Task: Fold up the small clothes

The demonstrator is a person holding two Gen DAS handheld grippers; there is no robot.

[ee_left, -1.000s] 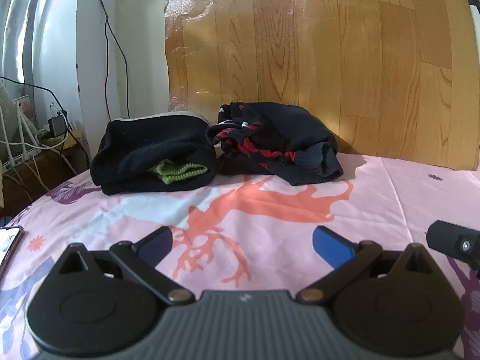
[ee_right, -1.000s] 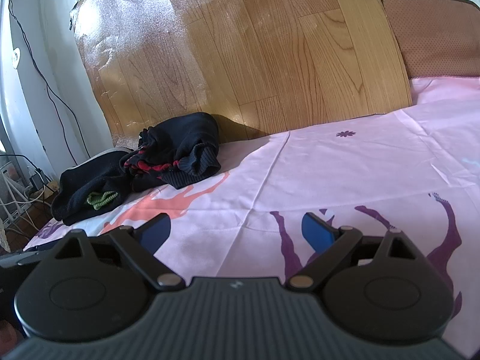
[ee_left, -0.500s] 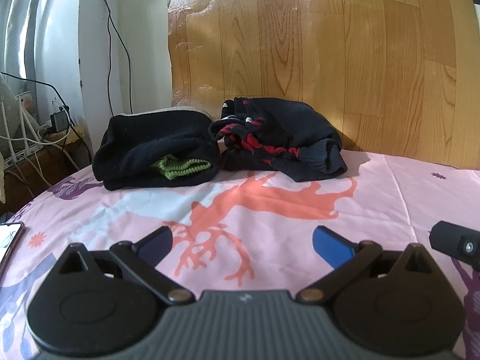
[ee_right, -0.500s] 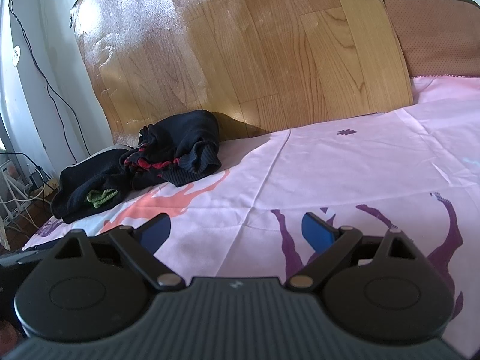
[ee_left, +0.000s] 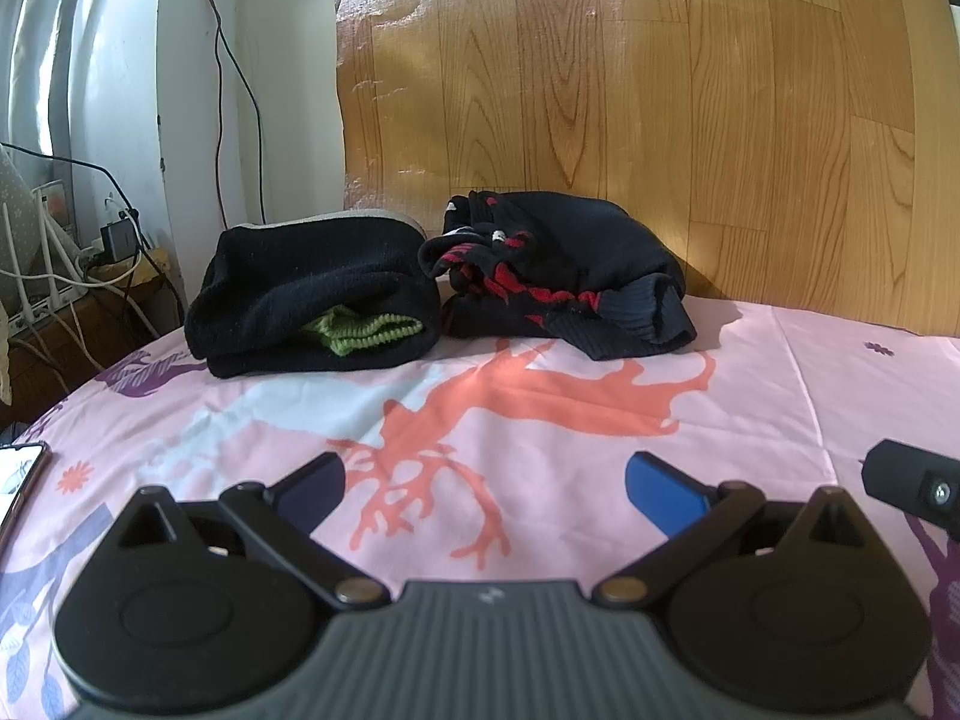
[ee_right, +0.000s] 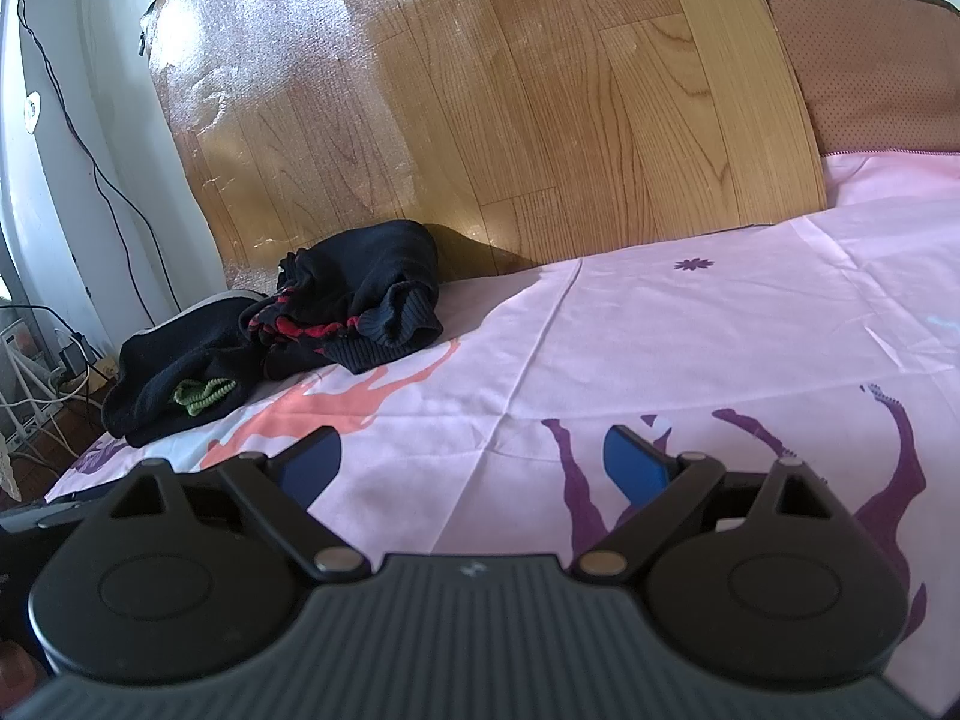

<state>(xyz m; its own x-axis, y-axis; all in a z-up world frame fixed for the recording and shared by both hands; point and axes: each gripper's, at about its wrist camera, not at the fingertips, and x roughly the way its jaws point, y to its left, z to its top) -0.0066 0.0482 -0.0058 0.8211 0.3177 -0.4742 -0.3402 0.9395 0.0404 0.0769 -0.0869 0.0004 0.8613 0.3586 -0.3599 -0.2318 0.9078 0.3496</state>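
1. Left hand-held gripper: ribbed grey housing, two black round discs, black linkage arms with brass pivot pins, blue finger pads.
2. Right hand-held gripper: identical construction.

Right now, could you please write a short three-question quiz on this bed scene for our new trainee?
1. True or false: the left gripper is shut on a garment.
2. Which bundle shows a green knit edge? A. the black folded bundle B. the black-and-red garment
3. Fill in: both bundles lie on the pink printed ____, at the foot of the wood-grain panel.

Key: 1. False; both it and the right gripper are open and empty. 2. A. 3. sheet.
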